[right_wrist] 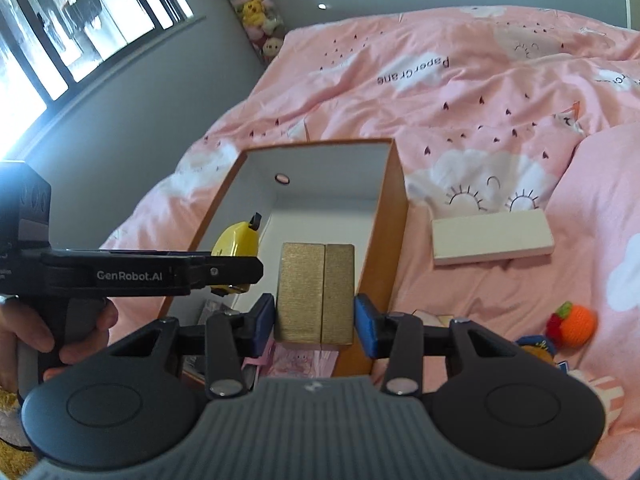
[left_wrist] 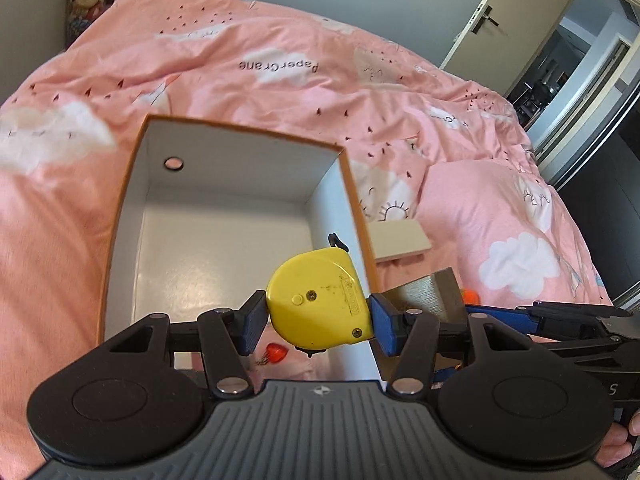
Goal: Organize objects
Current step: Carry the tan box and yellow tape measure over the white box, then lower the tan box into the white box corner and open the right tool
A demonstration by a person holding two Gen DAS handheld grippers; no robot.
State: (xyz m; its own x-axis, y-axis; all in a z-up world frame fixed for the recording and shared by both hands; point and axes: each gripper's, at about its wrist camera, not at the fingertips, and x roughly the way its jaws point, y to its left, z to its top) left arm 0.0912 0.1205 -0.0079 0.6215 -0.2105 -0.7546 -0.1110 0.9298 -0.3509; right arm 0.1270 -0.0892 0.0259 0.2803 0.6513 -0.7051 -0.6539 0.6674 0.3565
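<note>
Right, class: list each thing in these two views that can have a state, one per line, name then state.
left hand-held gripper: shut on the tape measure
tape measure: held above the box
right hand-held gripper: shut on the gold box
gold box: closed, held above the box
box: open, lidless
door: open

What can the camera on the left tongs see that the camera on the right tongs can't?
Only the left wrist view shows the open door and a small red thing under the tape measure. Only the right wrist view shows the window and the knitted orange toy. Both show the orange box on the pink bedspread, the left tongs gripping the yellow tape measure, the gold box in the right tongs, and the white block.
</note>
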